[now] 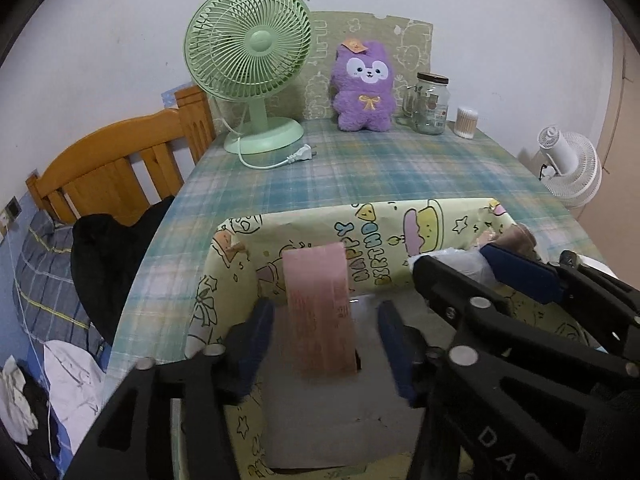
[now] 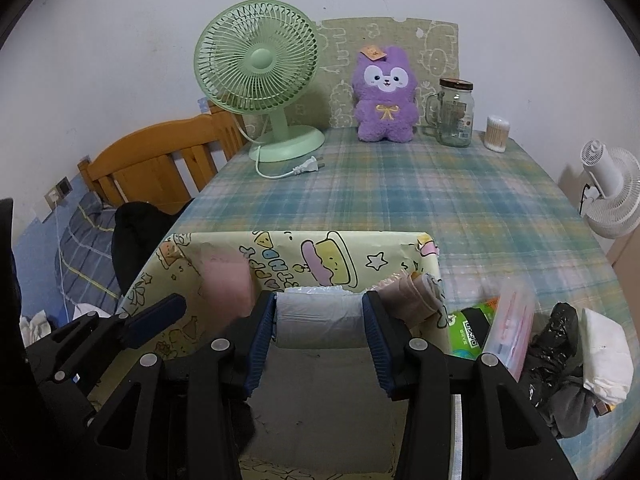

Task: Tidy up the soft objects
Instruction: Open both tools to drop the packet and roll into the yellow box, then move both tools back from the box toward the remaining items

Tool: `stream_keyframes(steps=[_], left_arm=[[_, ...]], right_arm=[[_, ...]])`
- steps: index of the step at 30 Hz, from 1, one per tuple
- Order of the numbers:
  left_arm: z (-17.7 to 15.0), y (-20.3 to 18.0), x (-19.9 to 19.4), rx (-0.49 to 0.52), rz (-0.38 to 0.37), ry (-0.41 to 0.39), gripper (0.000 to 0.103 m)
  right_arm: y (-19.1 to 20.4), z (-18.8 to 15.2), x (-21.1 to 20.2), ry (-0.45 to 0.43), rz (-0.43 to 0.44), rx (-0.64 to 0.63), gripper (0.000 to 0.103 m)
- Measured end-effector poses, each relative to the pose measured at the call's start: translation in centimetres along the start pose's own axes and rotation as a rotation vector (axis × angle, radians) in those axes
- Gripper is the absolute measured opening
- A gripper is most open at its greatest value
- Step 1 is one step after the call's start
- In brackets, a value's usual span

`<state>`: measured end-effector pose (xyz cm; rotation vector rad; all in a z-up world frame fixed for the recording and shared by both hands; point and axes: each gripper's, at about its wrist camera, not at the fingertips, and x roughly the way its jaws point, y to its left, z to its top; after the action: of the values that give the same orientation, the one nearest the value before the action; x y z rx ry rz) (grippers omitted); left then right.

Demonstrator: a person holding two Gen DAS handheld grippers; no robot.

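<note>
We have both tools over the yellow birthday-print box point(image 1: 400, 236) at the lower centre of each frame, on the plaid surface point(image 2: 400, 184). Our left tool point(image 1: 326, 340) stands spread, its pads clear of the pink pack point(image 1: 320, 312), which hangs blurred between them inside the box. Our right tool point(image 2: 320, 320) pinches a white plastic-wrapped roll point(image 2: 320, 318) over the box, both pads on its ends. A beige roll point(image 2: 412, 294) leans at the box's right corner. More soft packs point(image 2: 560, 340) lie piled at lower right.
</note>
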<state>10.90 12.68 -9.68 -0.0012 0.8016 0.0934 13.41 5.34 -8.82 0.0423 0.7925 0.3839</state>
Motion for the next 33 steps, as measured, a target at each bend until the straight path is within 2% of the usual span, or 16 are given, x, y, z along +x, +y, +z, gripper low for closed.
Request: stream_keyframes(steps=[4, 7, 13, 33], left_arm=[[-0.1, -0.1, -0.5, -0.006, -0.018, -0.002, 0.074], [-0.1, -0.3, -1.1, -0.006, -0.024, -0.013, 0.079], [-0.1, -0.9, -2.5, -0.008, -0.032, -0.038, 0.085], [0.9, -3.8, -7.3, -0.01, -0.043, -0.141, 0.088]], right_arm=[[0.0, -0.1, -0.5, -0.004, 0.008, 0.001, 0.069], [0.0, -0.1, -1.2, -0.022, -0.014, -0.005, 0.079], [-0.2, 0.1, -2.7, -0.056, -0.018, -0.007, 0.084], [-2.2, 0.8, -9.2, -0.17, -0.027, -0.009, 0.085]])
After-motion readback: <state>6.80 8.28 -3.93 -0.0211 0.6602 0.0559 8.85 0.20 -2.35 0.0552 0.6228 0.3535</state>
